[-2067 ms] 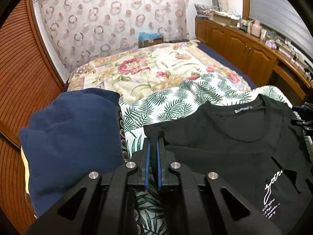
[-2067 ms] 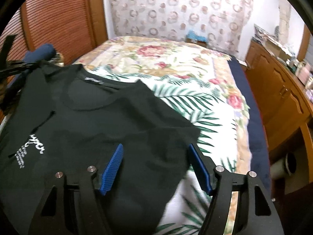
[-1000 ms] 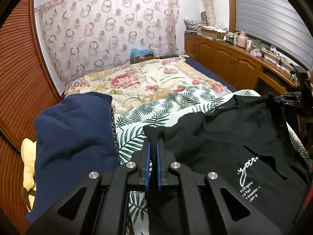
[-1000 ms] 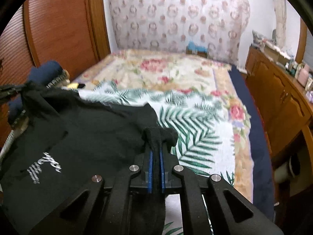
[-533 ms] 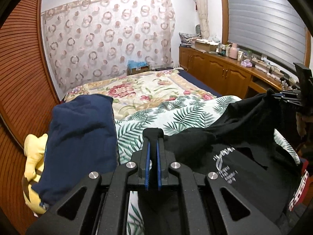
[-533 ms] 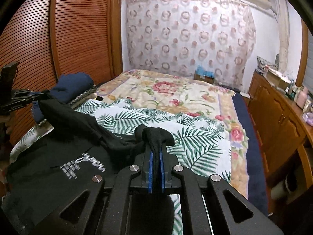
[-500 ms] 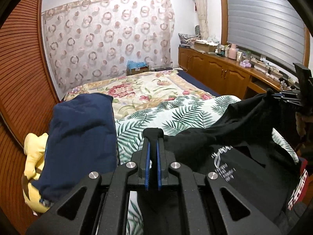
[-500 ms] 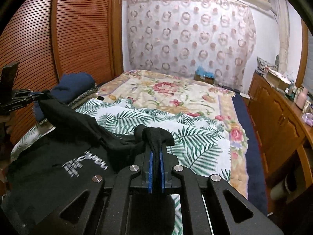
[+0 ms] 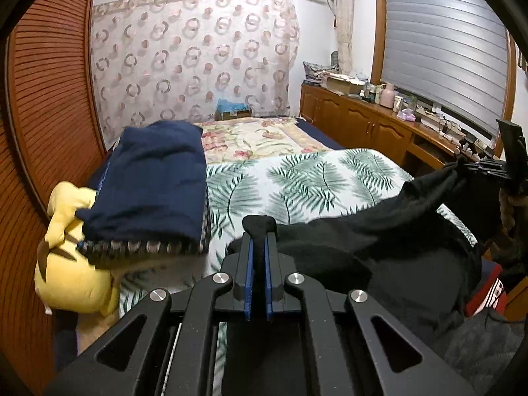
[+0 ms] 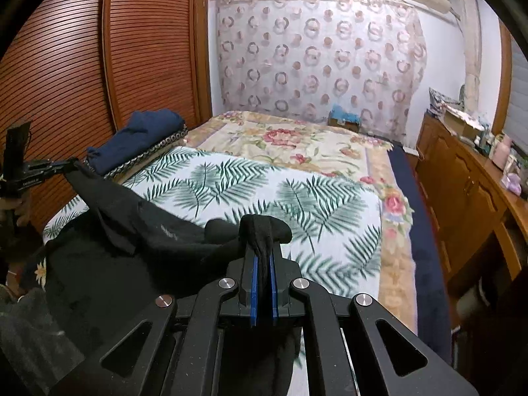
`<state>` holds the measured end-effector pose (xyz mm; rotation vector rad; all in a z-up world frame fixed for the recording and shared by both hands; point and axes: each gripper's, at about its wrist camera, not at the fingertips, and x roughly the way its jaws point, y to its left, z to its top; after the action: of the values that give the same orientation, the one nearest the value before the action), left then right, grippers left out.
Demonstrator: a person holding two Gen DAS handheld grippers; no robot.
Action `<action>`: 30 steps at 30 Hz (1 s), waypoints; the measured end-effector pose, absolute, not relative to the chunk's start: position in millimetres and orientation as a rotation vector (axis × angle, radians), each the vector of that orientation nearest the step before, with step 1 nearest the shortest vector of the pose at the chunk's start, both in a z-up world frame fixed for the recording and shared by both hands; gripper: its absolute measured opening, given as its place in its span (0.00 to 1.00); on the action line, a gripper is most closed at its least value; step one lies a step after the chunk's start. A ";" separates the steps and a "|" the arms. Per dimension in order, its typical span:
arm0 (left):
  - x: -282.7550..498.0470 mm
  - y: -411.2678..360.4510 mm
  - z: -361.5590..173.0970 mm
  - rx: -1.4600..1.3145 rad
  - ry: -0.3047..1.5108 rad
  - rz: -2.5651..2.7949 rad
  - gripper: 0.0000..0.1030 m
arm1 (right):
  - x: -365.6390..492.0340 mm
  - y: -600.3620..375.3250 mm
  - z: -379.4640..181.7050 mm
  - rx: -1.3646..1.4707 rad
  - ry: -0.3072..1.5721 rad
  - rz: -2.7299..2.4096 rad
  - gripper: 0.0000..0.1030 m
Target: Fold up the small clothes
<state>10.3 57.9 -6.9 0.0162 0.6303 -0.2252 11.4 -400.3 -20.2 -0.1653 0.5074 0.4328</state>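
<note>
**Black shirt held up between both tongs**

The left tongs (image 9: 259, 250) were pressed together on a bunched corner of the black shirt (image 9: 379, 257), a knob of cloth poking out above the blue pads (image 9: 248, 280). The right tongs (image 10: 262, 257) pinched another corner the same way, the fabric rolled over the tips. Between the two grips the shirt hung in a slack band — raised above the near edge of the bed (image 10: 330, 171), its lower part draping down out of sight. In the left wrist view the right tongs showed at the far right, cloth stretched taut from them; in the right wrist view the left tongs (image 10: 71, 164) showed at the far left likewise.

The palm-leaf sheet (image 9: 307, 181) covered the near half of the bed, with a floral blanket (image 10: 290, 138) beyond it. A folded navy garment (image 9: 155, 181) lay on the bed's left side, by the slatted wardrobe (image 10: 66, 76), and a yellow plush (image 9: 71, 257) sat just beside and partly under it. A wooden cabinet (image 9: 363, 128) ran along the right wall — small items crowded its top.
</note>
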 end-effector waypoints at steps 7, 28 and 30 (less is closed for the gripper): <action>-14.4 56.1 -13.6 0.011 0.661 -0.219 0.07 | -17.4 -403.8 -17.1 -0.182 0.572 0.420 0.05; 36.7 71.2 -43.7 -0.014 0.751 -0.201 0.70 | 21.4 -392.0 -9.6 -0.160 0.624 0.373 0.48; 49.6 70.4 -51.1 -0.006 0.766 -0.191 0.70 | 30.7 -392.3 -10.4 -0.163 0.625 0.363 0.51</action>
<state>49.6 70.4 -51.1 -0.0056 0.7665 -0.1910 30.7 -392.3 -10.4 -0.1632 0.6246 0.3631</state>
